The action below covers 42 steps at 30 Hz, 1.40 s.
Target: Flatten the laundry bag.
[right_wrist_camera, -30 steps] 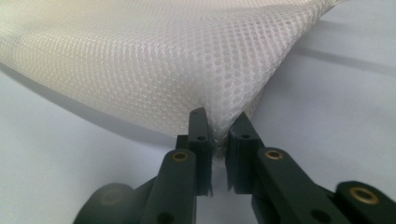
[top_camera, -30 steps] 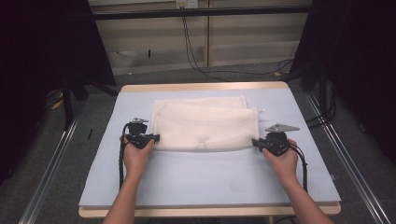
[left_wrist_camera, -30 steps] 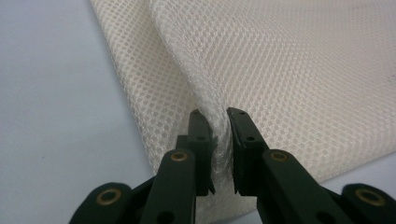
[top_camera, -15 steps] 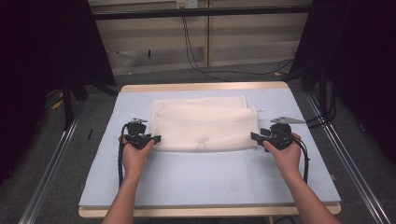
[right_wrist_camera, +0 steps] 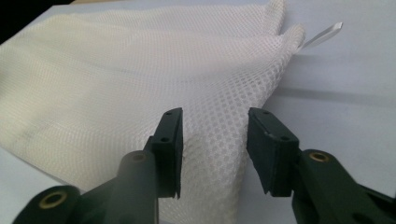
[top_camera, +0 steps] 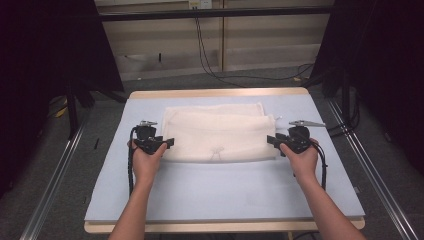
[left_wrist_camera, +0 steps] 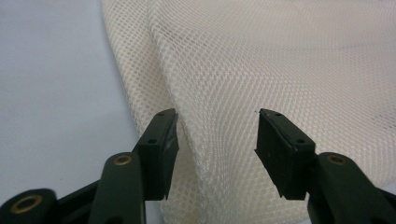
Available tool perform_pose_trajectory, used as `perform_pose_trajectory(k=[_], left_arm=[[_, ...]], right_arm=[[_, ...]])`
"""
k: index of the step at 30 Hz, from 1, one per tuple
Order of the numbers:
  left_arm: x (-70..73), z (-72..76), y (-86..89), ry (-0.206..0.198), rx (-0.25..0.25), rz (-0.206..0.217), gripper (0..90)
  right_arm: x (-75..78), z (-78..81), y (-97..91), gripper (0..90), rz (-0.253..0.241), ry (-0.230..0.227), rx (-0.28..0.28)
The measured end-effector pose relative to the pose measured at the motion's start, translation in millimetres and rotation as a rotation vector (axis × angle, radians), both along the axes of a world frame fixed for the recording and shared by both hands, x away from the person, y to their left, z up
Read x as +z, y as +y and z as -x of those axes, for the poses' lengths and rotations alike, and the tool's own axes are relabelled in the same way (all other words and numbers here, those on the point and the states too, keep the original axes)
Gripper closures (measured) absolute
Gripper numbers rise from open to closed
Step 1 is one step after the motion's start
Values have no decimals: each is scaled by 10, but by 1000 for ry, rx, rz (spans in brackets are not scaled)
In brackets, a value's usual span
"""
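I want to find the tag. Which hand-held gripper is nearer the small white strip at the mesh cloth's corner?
The right hand-held gripper: the white strip sticks out at its end of the mesh cloth.

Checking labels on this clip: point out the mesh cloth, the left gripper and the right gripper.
mesh cloth (top_camera: pixel 220 132), high view, middle of the folded top layer.
left gripper (left_wrist_camera: pixel 217 140), left gripper view, midway between its fingertips.
right gripper (right_wrist_camera: pixel 215 140), right gripper view, midway between its fingertips.

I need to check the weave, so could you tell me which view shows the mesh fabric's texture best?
The left gripper view: the mesh fabric is close and sharp there. The right gripper view shows its corner, blurrier farther off. The high view shows its whole folded outline, without weave.
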<state>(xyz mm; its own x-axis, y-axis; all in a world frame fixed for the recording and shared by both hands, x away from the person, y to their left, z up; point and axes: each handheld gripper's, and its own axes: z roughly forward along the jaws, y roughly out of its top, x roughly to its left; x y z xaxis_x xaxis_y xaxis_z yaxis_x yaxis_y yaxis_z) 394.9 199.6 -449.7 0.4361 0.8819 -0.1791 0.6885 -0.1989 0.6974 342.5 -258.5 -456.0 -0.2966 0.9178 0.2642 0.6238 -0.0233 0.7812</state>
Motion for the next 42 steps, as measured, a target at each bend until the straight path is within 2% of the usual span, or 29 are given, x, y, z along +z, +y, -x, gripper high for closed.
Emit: perform_pose_trajectory(k=[1,3,4,5,7,8,9,11,13,18,22,26,30,31,33,35,38,39,40,42], left_arm=[[6,-1,3,1,-6,-9,505],[17,8,-11,1,-8,3,545],[27,15,-11,-1,-11,-4,562],[36,27,-15,-7,-12,0,634],[64,52,1,-27,-22,0,728],[64,52,1,-27,-22,0,809],[88,73,19,-22,-38,-1,817],[99,103,17,-29,-34,2,827],[98,143,21,-31,-33,27,830],[40,255,87,-34,-34,16,835],[-46,347,168,-19,-36,36,840],[-127,431,195,-4,-46,32,842],[-158,449,208,-5,-44,40,842],[-160,445,222,1,-55,39,841],[-168,439,222,4,-62,41,841],[-172,428,229,8,-71,34,841],[-172,416,234,12,-73,28,841],[-179,414,217,5,-59,43,841],[-178,410,218,7,-68,31,841],[-180,404,214,11,-80,15,841]], right_arm=[[7,1,-7,589,1,-6,-2],[16,6,-17,694,-11,-11,11],[23,15,-21,732,-6,-19,18],[31,28,-21,803,-3,-22,26],[53,69,-34,861,-12,-49,41],[64,95,-38,872,-23,-56,50],[73,125,-43,876,-26,-61,55],[81,190,-54,884,-10,-72,72],[70,250,-69,891,6,-71,81],[-10,384,-125,900,28,-61,90],[-94,480,-167,900,39,-37,97],[-166,551,-154,900,57,-2,108],[-140,556,-154,831,38,-3,90],[-107,511,-153,696,14,12,79],[-48,485,-150,633,13,-19,39],[0,420,-136,538,-2,-22,8],[48,305,-104,524,9,-41,-11],[59,261,-91,524,9,-37,-13],[66,214,-82,524,10,-36,-6],[74,138,-64,519,20,-27,-33]])
